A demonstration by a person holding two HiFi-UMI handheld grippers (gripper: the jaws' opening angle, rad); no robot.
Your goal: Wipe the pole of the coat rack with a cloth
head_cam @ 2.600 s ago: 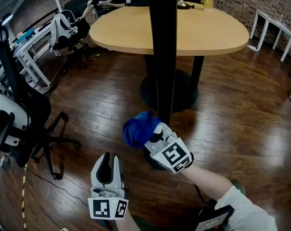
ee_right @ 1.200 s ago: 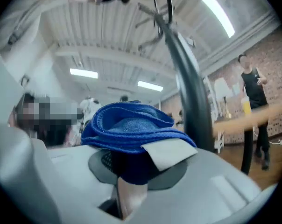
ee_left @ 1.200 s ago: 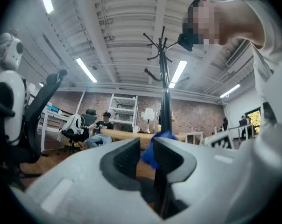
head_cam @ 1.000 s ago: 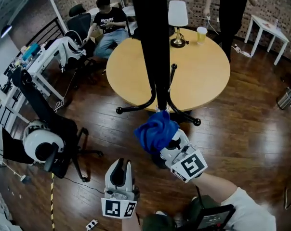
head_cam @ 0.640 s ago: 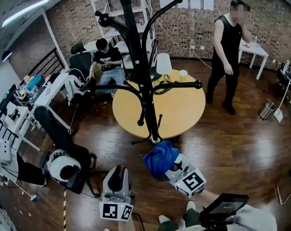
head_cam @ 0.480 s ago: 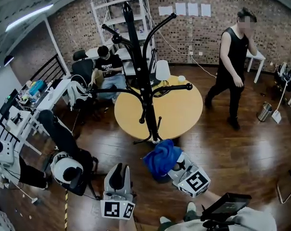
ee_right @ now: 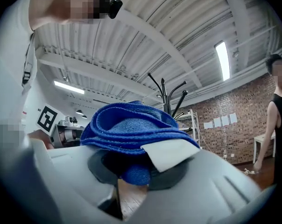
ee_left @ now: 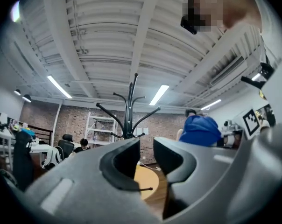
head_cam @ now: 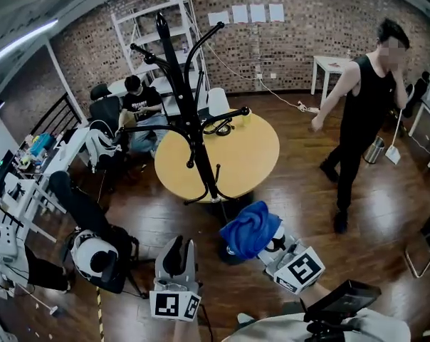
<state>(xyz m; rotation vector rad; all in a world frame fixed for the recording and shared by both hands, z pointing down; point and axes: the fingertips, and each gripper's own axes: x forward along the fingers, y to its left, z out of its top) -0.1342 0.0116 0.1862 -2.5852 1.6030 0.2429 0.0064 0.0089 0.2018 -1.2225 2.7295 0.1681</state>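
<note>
**Asker:** What's around you?

**Me:** There's dark wooden floor (head_cam: 300, 184) on every side and a round tabletop (head_cam: 247, 152) at my 12 o'clock. The coat rack (head_cam: 193, 130) stands at the tabletop's near edge. One person (head_cam: 361, 112) stands out at 2 o'clock and another (head_cam: 138, 105) sits far off at 10. Neither is near the rack.

**Asker:** And the pole?

**Me:** The pole (head_cam: 178, 77) is black, with hooks branching off halfway up and at the top. Nothing touches it.

**Asker:** Where's the cloth?

**Me:** The blue cloth (head_cam: 250, 228) is bunched in my right fingers (ee_right: 197, 181), which are clenched on a fold of it. Most of it heaps over the tips, and a white label pokes out. It sits low, at 5 o'clock from the rack's foot and apart from the pole. My left fingers (ee_left: 85, 171) are at 8 o'clock from the cloth, slightly parted, with nothing between them.

**Asker:** So how do you wipe well?

**Me:** I judge I must first carry the cloth over to the pole. I'd lay the thick bunch against it, not the hard tips, and run along its length in long strokes, easing round the hooks. The rack looks light on its feet, so I'd press gently. My free left fingers could steady the pole if it rocks.
</note>
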